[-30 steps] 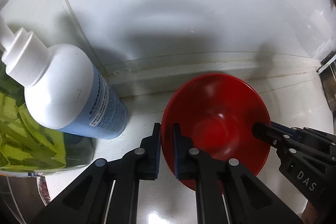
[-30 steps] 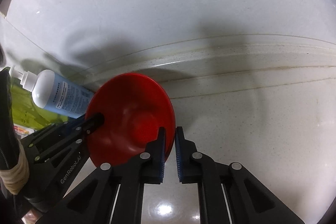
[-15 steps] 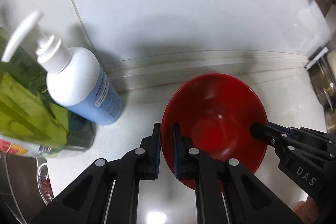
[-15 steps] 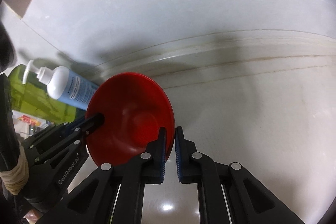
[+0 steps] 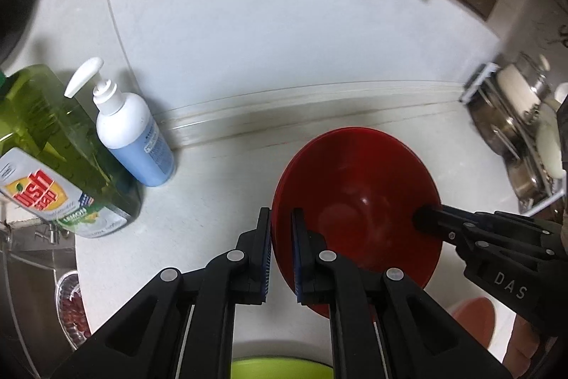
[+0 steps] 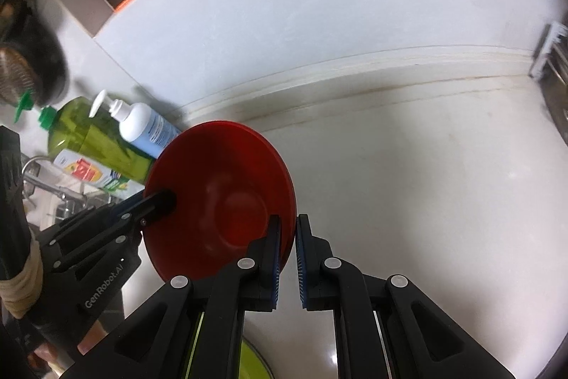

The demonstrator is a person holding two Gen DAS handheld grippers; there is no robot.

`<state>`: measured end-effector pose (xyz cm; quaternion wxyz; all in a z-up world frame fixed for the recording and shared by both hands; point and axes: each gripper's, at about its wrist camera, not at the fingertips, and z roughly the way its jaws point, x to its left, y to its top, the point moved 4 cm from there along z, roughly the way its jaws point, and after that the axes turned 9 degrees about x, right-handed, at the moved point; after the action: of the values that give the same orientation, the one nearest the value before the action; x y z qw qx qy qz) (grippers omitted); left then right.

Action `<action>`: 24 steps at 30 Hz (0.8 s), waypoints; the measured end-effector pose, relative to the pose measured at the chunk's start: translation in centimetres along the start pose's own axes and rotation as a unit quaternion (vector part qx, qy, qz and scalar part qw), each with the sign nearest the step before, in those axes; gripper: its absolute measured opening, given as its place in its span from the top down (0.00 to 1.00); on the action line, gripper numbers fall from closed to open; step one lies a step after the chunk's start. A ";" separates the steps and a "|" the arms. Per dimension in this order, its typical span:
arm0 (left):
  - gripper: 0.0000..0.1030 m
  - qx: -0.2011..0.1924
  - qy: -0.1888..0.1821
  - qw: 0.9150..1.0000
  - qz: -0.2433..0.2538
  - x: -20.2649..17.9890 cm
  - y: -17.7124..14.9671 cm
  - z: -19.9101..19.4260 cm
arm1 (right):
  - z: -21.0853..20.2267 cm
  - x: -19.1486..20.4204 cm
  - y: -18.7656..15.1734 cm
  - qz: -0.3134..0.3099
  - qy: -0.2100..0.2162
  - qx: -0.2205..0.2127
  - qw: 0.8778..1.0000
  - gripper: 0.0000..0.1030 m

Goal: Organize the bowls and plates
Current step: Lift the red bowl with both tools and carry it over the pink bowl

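A red bowl [image 5: 358,198] hangs above the white counter, held by both grippers at once. My left gripper [image 5: 281,253] is shut on its left rim, and my right gripper [image 6: 287,263] is shut on its right rim. The same red bowl [image 6: 220,201] tilts toward the right wrist camera. Each view shows the other gripper reaching in: the right gripper [image 5: 429,219] and the left gripper [image 6: 156,201]. A green plate [image 5: 280,368] peeks from under the fingers at the bottom edge; the green plate [image 6: 254,363] shows there in the right wrist view too.
A white pump bottle [image 5: 133,130] and a green dish soap bottle [image 5: 53,148] stand at the left by the wall. A metal rack [image 5: 514,137] with dishes sits at the right. A sink tap [image 6: 53,190] lies left. A pink dish [image 5: 474,318] shows low right.
Both grippers have pulled back and up with the red bowl, away from the wall. More of the counter, the soap bottles, the rack and the cabinets above has come into view.
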<state>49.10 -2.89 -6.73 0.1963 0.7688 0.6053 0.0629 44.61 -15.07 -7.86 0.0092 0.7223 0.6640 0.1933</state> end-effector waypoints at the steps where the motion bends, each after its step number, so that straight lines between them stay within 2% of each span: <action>1: 0.89 -0.004 -0.005 1.000 0.004 -0.5 -0.5 -0.6 | -0.4 -0.1 -0.5 0.000 -0.001 -0.002 1.000 0.91; 8: 0.89 -0.016 -0.023 0.999 0.031 -4.2 -3.0 -3.4 | -3.4 -2.0 -4.4 0.012 -0.006 -0.015 1.000 0.91; 24: 0.88 -0.007 -0.056 0.993 0.106 -12.5 -8.6 -5.2 | -10.6 -9.1 -12.8 0.057 -0.034 -0.050 0.997 0.90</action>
<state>36.36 -12.08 -3.47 0.2273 0.8298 0.5078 0.0445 28.90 -24.87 -3.94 0.0570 0.7638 0.6104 0.2019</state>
